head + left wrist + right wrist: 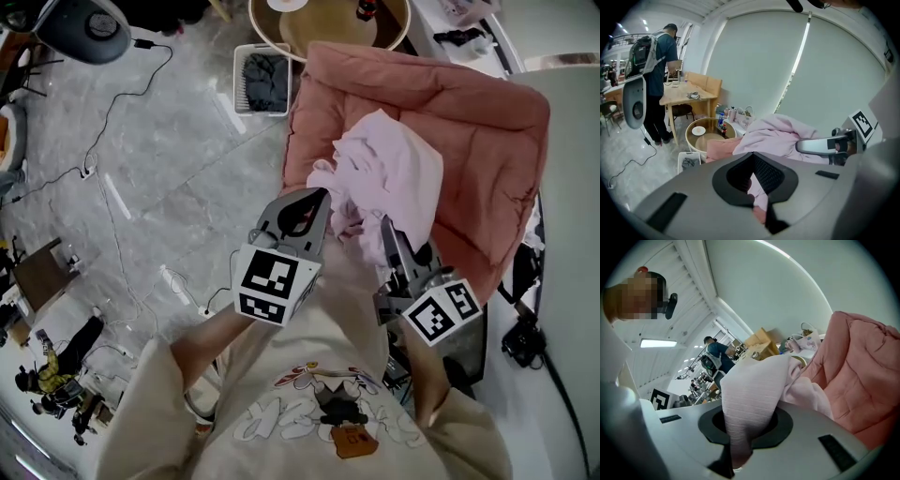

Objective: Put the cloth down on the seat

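A pale pink cloth (394, 173) hangs bunched over the salmon-pink padded seat (478, 112). My left gripper (317, 199) holds the cloth's near left edge, and in the left gripper view a fold of the cloth (780, 136) runs down between its jaws (758, 204). My right gripper (387, 227) is shut on the cloth's near right part. In the right gripper view the ribbed cloth (750, 394) is pinched in the jaws (735, 453), with the seat (867, 376) just beyond. My right gripper (824, 145) also shows in the left gripper view.
A white basket (262, 80) with dark fabric stands on the floor left of the seat, and a round table (328, 23) stands behind it. Cables trail over the grey floor (141, 169). A person with a backpack (656, 65) stands by a wooden table (689, 99).
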A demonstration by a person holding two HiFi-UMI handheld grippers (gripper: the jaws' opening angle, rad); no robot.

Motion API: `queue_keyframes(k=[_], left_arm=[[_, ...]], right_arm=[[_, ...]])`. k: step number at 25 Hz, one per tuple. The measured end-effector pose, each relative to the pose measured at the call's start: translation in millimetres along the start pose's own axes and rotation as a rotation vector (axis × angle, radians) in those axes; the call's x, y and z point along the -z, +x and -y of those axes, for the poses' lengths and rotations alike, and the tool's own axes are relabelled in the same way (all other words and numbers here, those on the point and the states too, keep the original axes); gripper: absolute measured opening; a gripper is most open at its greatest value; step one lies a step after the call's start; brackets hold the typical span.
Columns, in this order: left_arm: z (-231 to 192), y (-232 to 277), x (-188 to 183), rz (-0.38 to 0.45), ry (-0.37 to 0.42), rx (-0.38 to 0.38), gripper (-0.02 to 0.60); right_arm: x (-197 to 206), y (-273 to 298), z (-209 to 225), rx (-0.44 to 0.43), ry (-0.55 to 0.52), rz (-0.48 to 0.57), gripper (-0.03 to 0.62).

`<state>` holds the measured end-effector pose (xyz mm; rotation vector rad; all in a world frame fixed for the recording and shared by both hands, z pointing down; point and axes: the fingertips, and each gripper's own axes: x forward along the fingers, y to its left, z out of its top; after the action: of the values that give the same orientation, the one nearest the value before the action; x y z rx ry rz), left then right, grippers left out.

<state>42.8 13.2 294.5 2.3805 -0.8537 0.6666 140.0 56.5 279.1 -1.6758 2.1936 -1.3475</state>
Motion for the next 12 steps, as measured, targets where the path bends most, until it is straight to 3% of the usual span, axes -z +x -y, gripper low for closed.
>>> queue_keyframes(k=[12], left_arm=[[-35.7,37.4,31.4,-0.03,-0.122,-0.027,0.005]], right_arm=[[14.6,65.2,28.4,-0.085,-0.202,-0.226,0.078]])
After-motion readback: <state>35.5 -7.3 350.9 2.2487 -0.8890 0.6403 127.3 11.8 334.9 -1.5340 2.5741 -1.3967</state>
